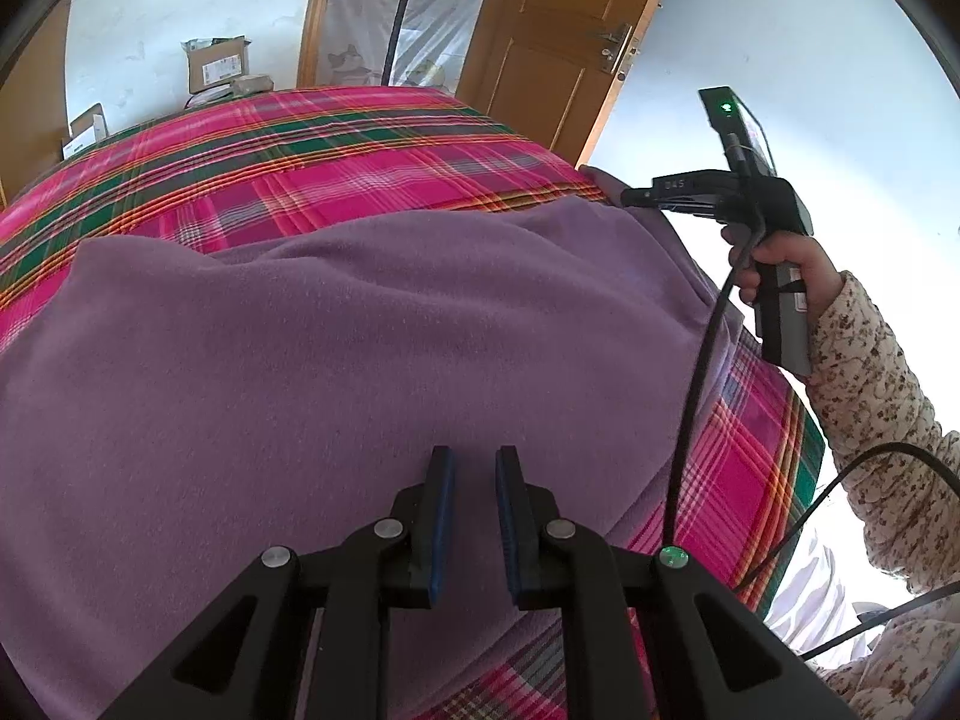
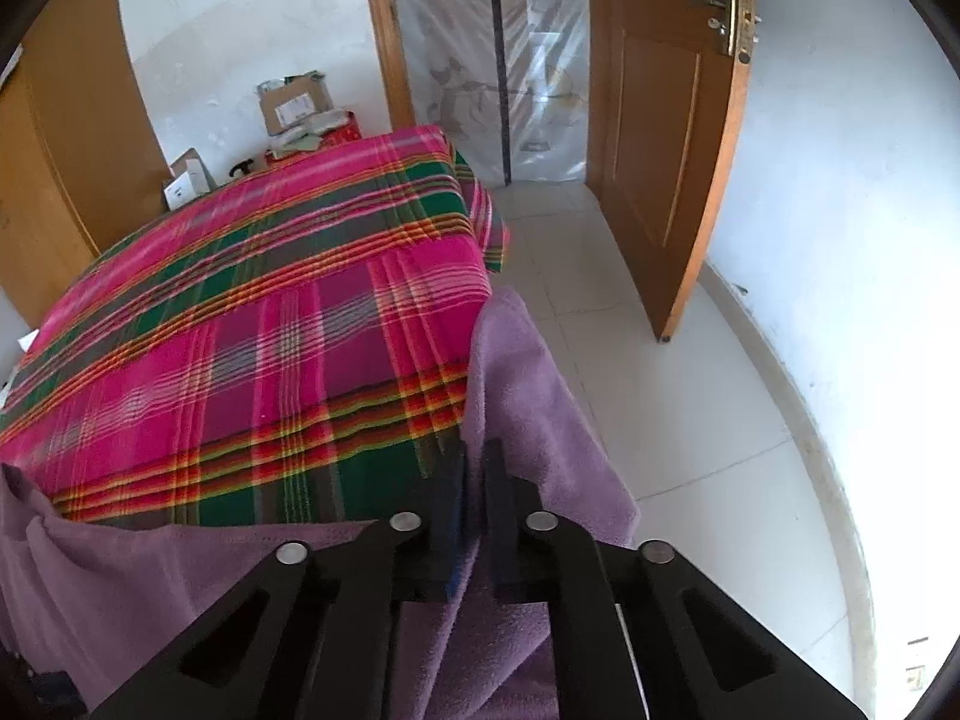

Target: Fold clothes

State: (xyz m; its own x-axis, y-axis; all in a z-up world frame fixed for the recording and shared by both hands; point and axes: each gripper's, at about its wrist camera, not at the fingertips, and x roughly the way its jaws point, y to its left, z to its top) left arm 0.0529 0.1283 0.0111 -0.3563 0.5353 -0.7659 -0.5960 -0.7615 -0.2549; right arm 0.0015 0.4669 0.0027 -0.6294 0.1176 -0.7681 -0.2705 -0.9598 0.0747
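Your right claw (image 2: 471, 516) pinches the purple fleece garment (image 1: 336, 360) at the bed's (image 1: 360, 138) right edge, your left claw (image 1: 474, 516) slightly spread and empty above it — next, carry that edge across.

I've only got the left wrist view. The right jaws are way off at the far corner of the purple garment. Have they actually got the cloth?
Observer: Yes. In the right wrist view the right gripper is shut on an edge of the purple garment.
Operator: Is that edge lying flat on top?
Observer: No. That part hangs over the side of the plaid cover, down toward the tiled floor.
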